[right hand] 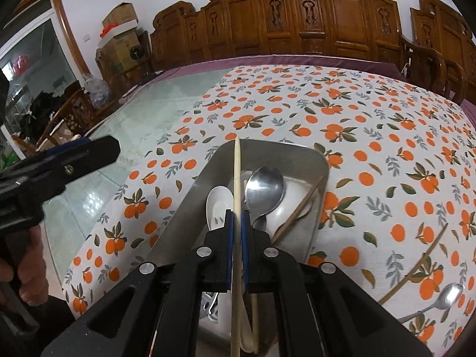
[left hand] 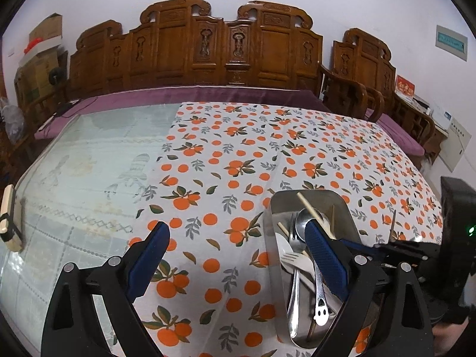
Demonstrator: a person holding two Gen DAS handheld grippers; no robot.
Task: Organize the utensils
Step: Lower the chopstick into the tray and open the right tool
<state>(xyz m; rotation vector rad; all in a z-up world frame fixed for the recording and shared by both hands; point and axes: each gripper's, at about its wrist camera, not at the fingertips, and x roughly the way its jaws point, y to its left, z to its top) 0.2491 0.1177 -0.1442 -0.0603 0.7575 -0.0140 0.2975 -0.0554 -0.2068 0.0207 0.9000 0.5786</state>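
Observation:
A steel tray [right hand: 190,205] lies on the orange-print cloth and holds a steel spoon [right hand: 263,186], a white spoon [right hand: 218,203], a brown chopstick [right hand: 300,205] and other cutlery. My right gripper [right hand: 237,218] is shut on a pale chopstick [right hand: 237,172] and holds it over the tray, tip pointing away. In the left wrist view my left gripper [left hand: 238,232] is open and empty, left of and above the tray [left hand: 275,208]; the pale chopstick [left hand: 311,208] and a fork [left hand: 297,260] show there. A steel spoon [right hand: 443,297] and a brown chopstick [right hand: 416,263] lie on the cloth at right.
The cloth [right hand: 342,113] covers the right part of a glass-topped table [left hand: 89,160]. Carved wooden chairs [left hand: 208,44] stand along the far side. A small wooden block [left hand: 10,217] sits at the table's left edge. The left gripper body [right hand: 53,163] shows at left in the right wrist view.

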